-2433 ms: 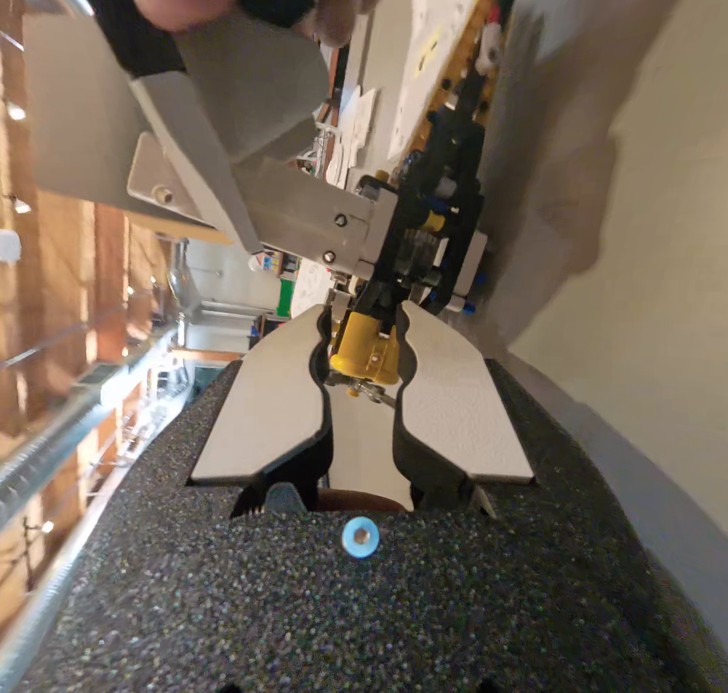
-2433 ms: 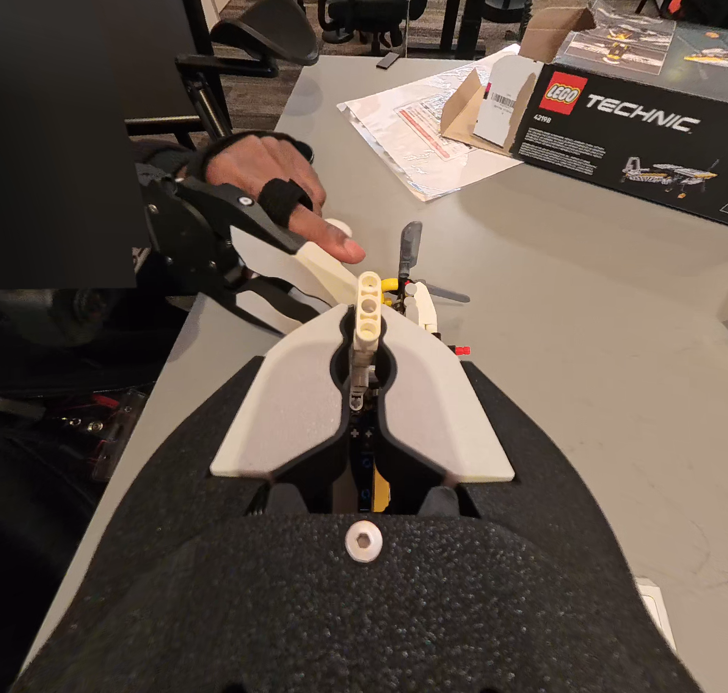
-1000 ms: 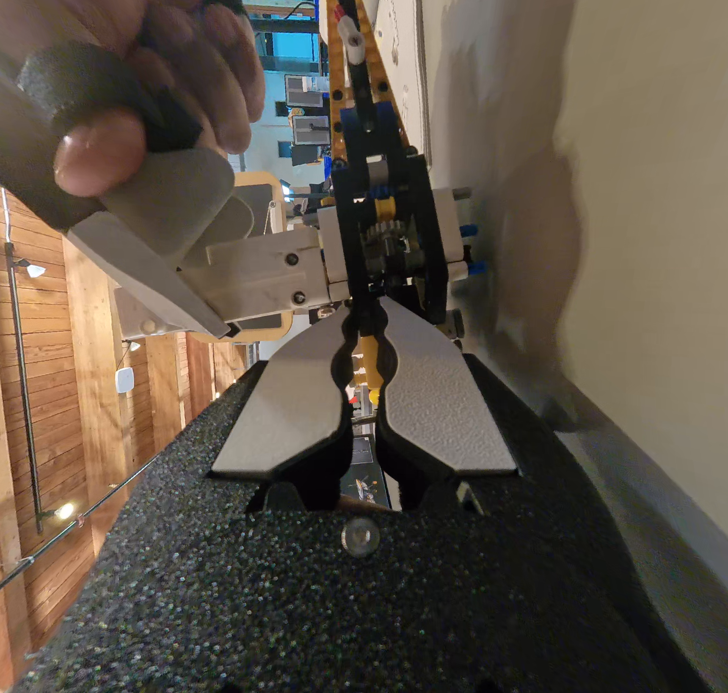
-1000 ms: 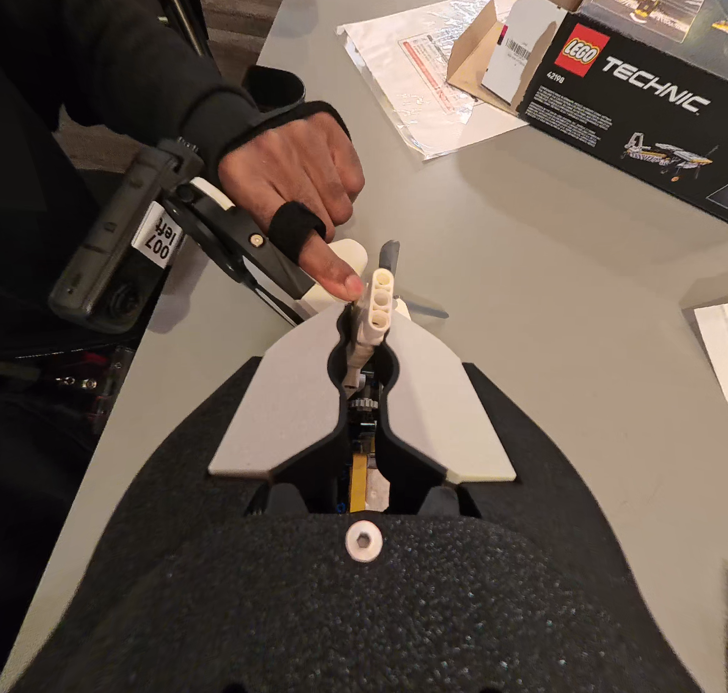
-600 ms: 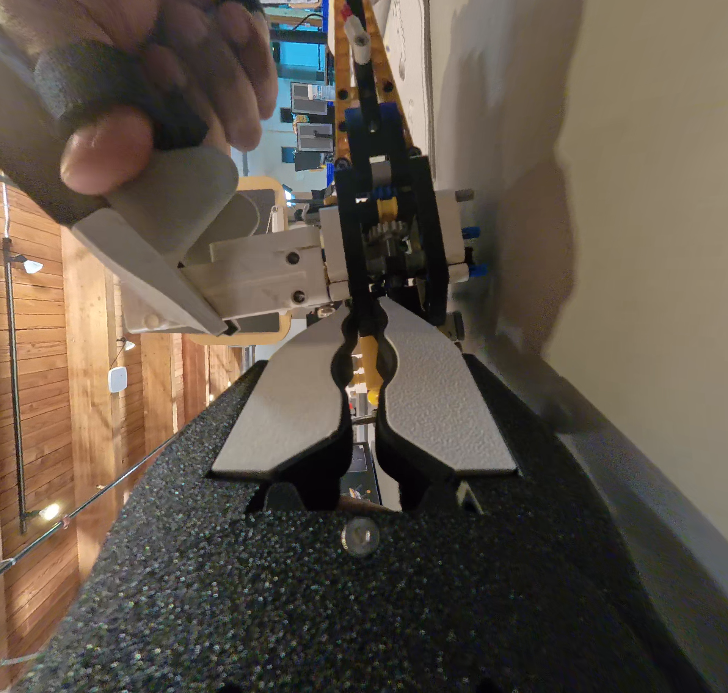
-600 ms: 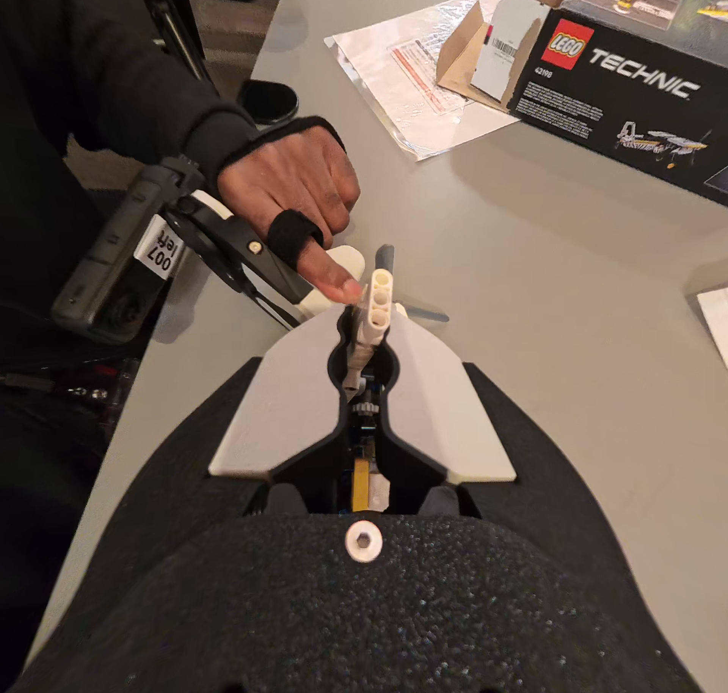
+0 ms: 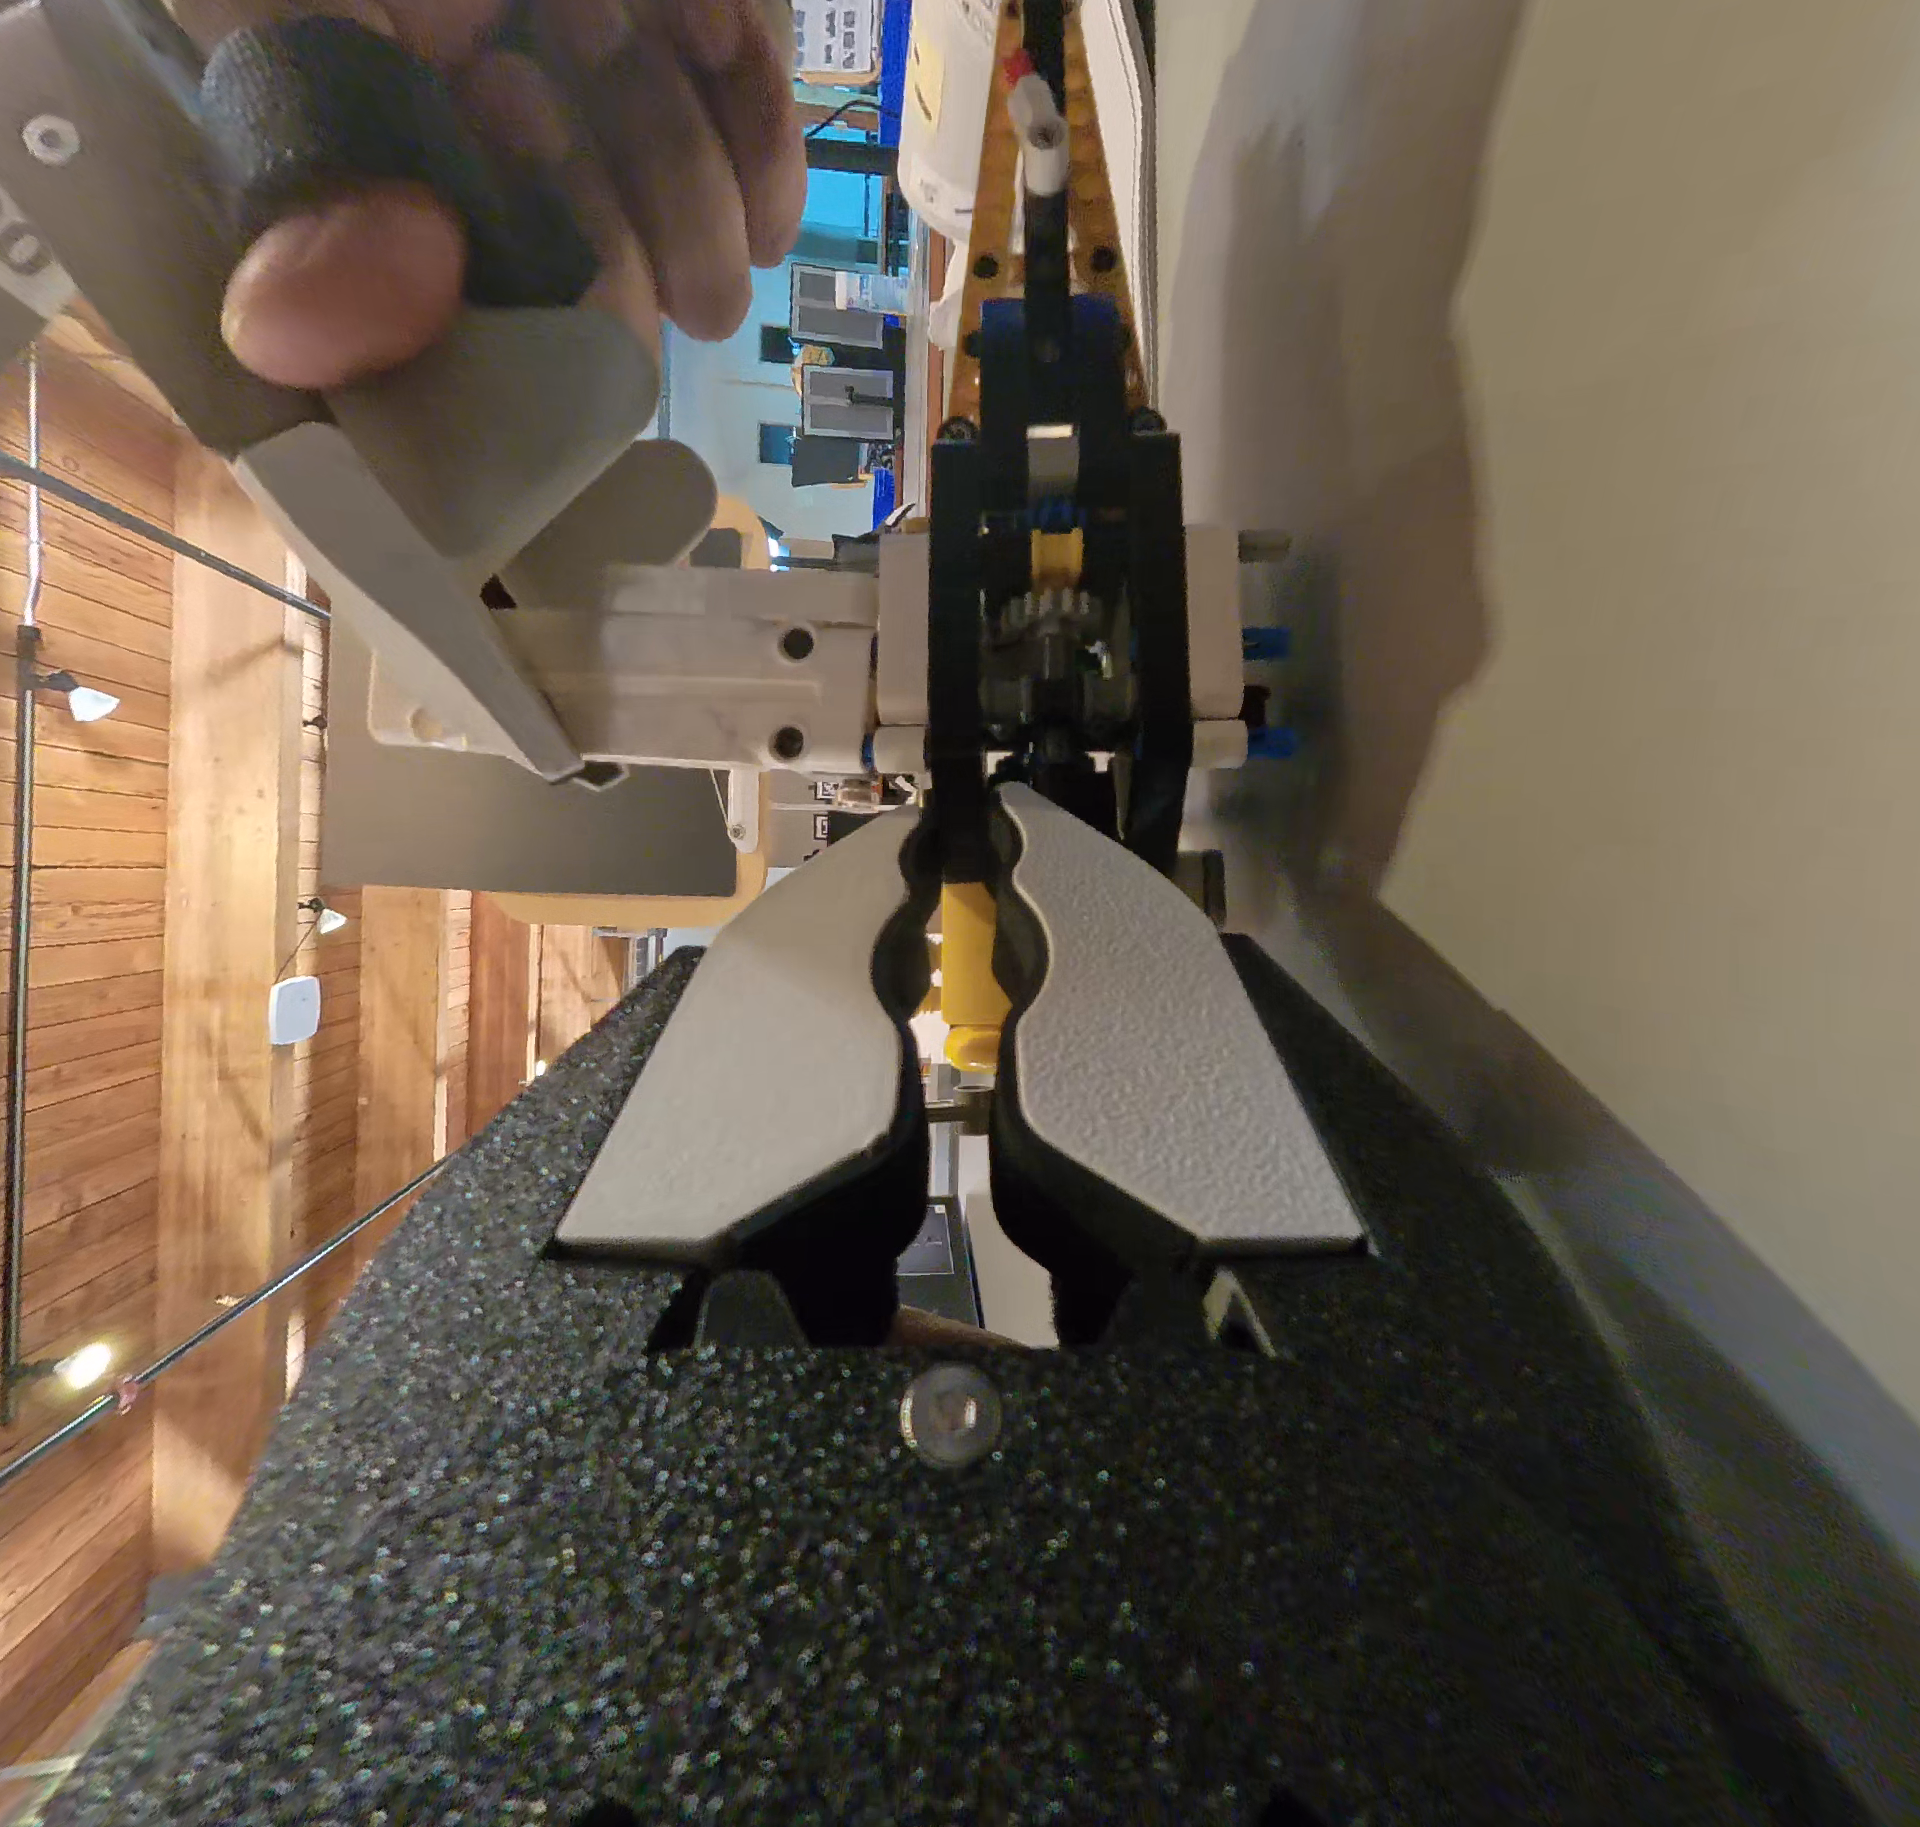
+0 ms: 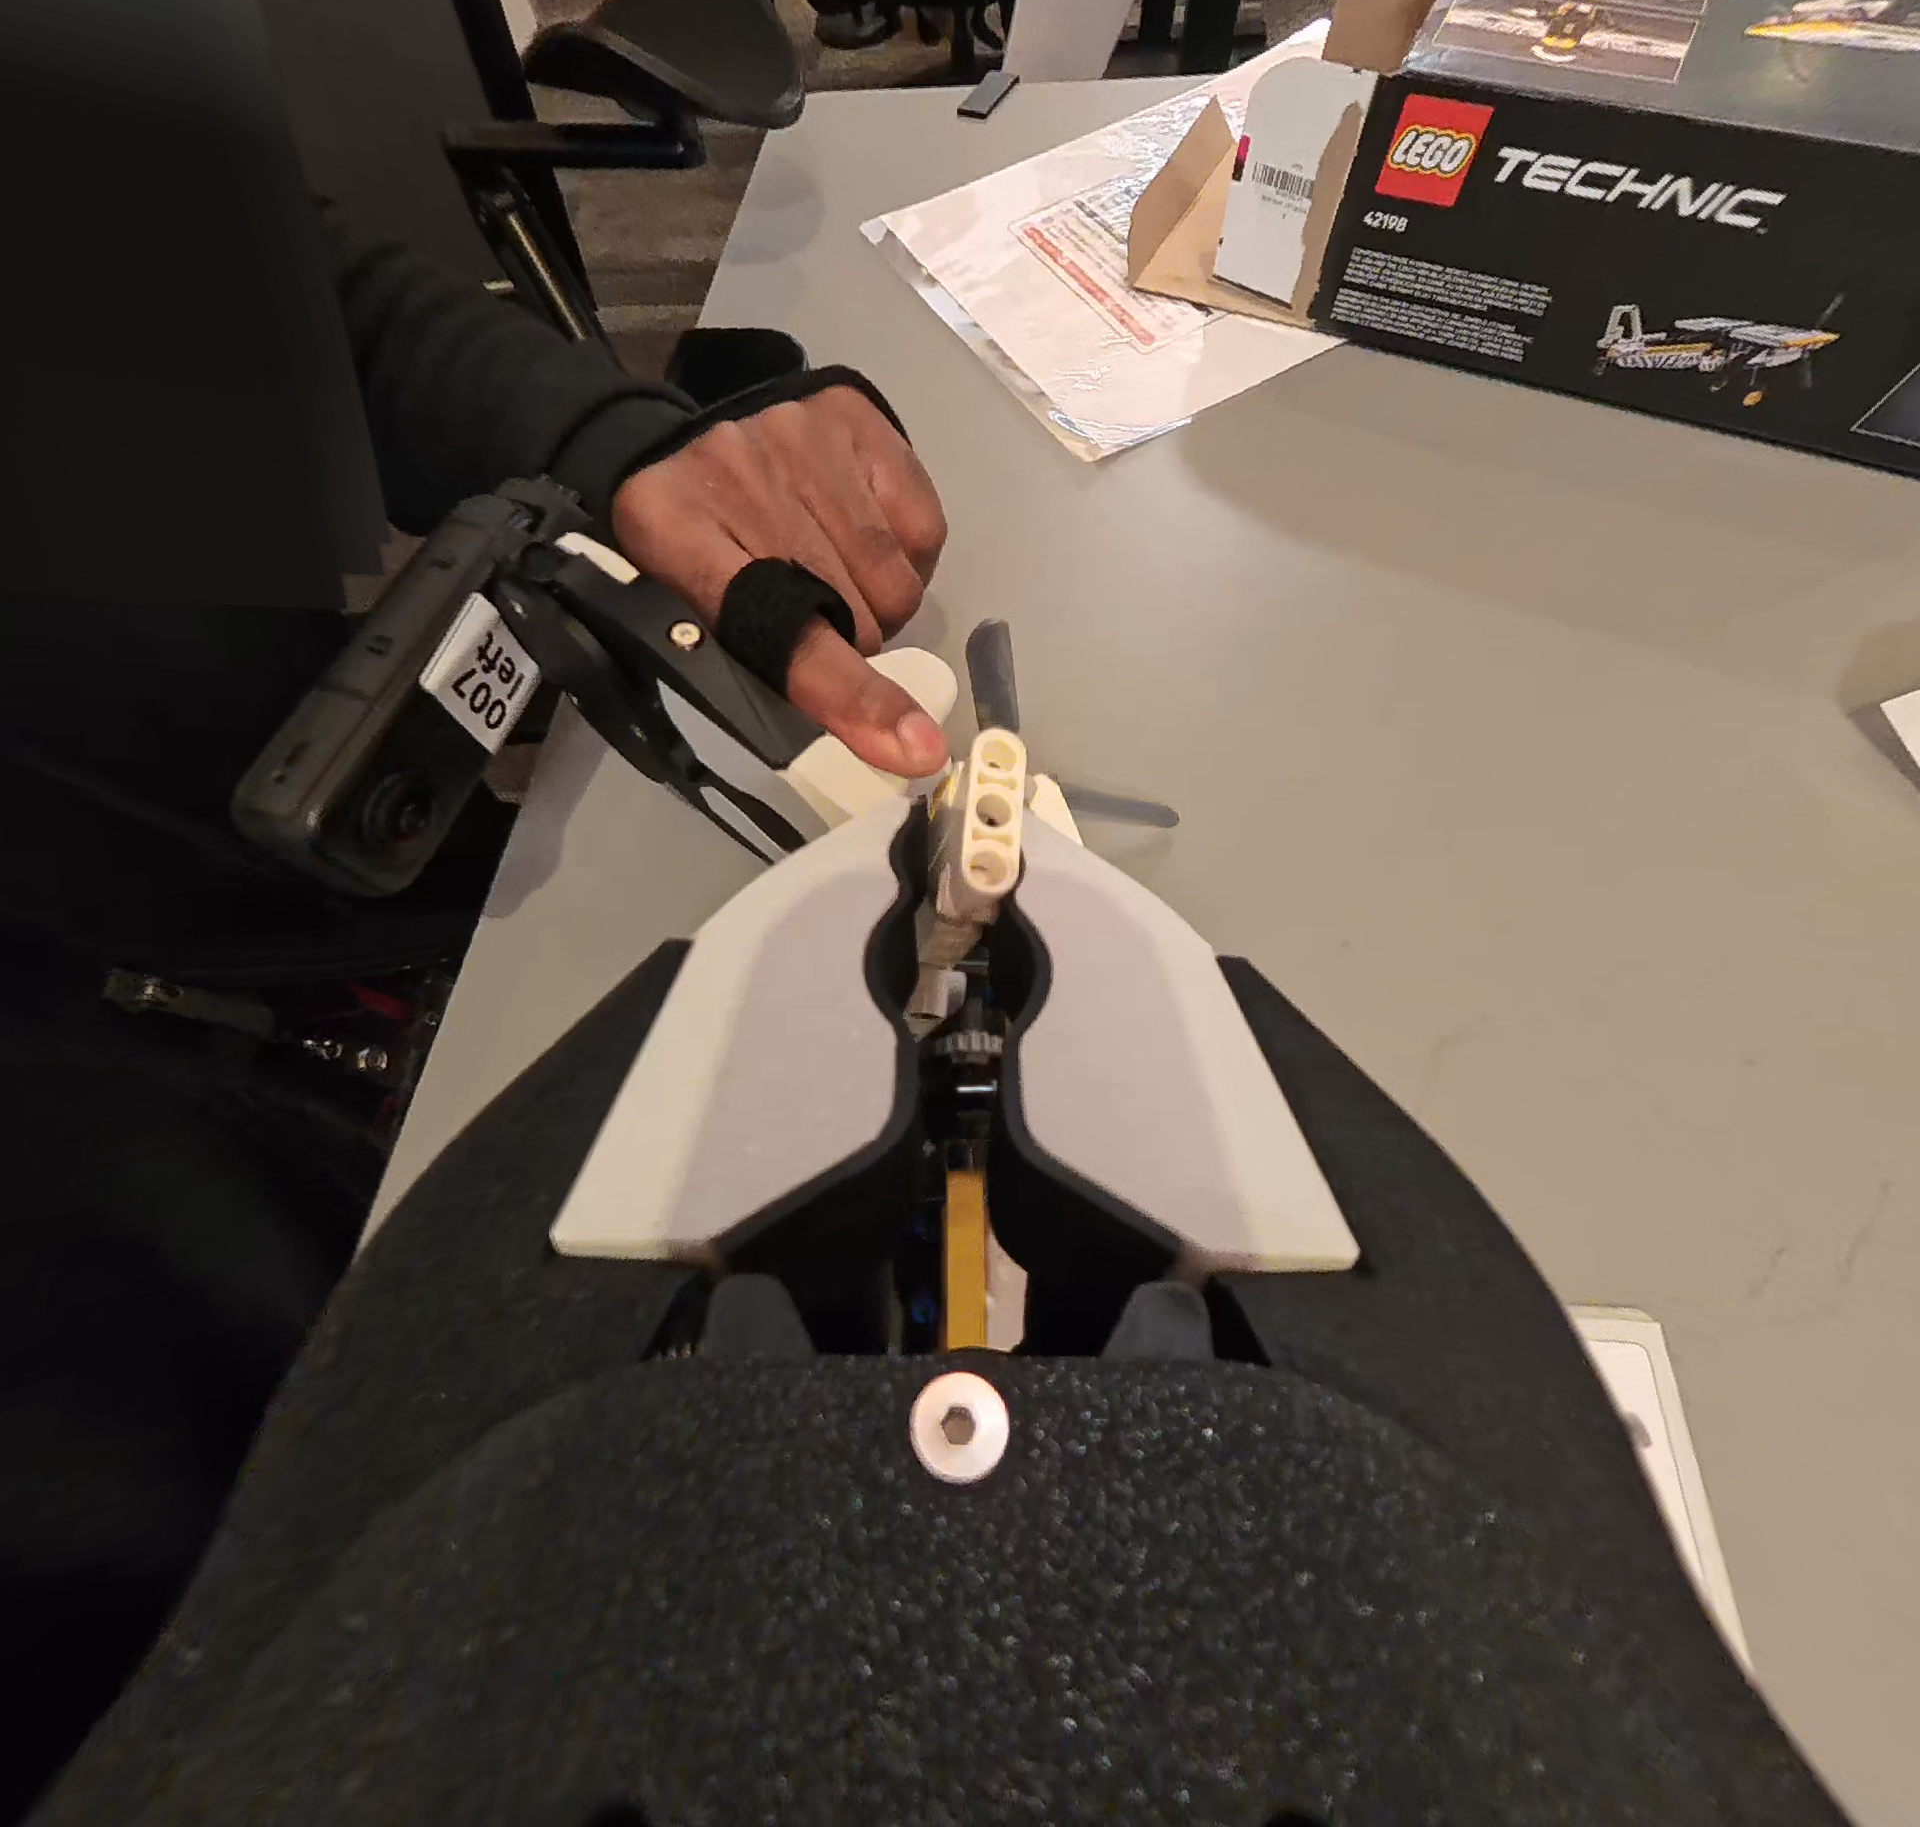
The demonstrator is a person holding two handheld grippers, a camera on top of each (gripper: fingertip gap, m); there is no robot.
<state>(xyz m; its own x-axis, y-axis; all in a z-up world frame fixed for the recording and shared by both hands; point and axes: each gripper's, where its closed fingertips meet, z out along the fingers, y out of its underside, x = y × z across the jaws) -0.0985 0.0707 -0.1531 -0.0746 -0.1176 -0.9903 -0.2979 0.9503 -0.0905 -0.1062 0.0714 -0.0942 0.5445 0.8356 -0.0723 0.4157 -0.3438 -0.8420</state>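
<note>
Both grippers clamp one toy brick model (image 7: 1049, 634) above a grey table (image 8: 1455, 738). The left gripper (image 7: 961, 827) pinches its black beam. The right gripper (image 8: 971, 868) pinches a white beam (image 8: 992, 811).

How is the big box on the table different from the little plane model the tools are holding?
The box is black cardboard, lying flat on the grey table with an end flap open; the model is white, black and yellow plastic parts. Nothing grips the box, while both tools grip the model. Both show a propeller plane.
</note>
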